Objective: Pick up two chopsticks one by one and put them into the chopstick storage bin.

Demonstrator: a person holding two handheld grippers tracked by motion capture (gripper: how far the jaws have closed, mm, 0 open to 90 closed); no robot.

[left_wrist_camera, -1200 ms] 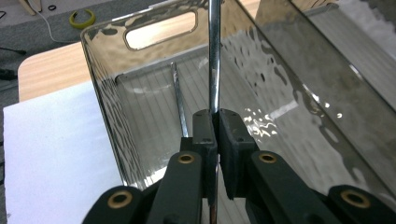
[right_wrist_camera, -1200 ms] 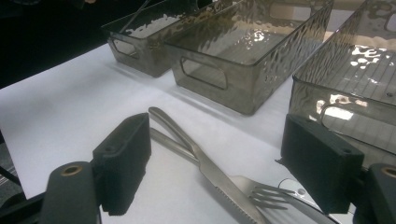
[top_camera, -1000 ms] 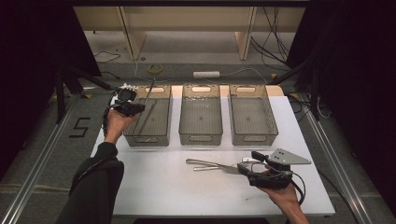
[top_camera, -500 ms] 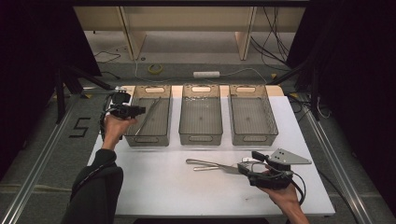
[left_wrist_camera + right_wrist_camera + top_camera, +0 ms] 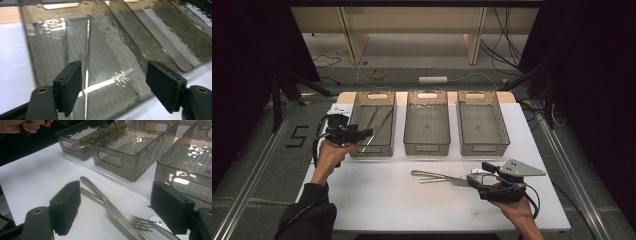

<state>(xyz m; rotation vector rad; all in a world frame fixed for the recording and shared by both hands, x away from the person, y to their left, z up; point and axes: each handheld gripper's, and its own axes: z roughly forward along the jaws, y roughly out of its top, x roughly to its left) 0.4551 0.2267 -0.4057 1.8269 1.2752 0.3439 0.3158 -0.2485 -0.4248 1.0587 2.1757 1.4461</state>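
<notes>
while the high view has the left tool [image 5: 362,133] hanging released over the left bin [image 5: 373,150] and the right tool [image 5: 477,179] at the cutlery on the worktop [image 5: 377,195], the left gripper view shows a knife [image 5: 87,75] already binned, and the right gripper view shows jaws spread to straddle knife [image 5: 112,213] and fork [image 5: 140,222], likely for sorting

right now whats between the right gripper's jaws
The right gripper is open, and a knife and a fork lie crossed on the white table between its jaws, seen in the right gripper view.
</notes>
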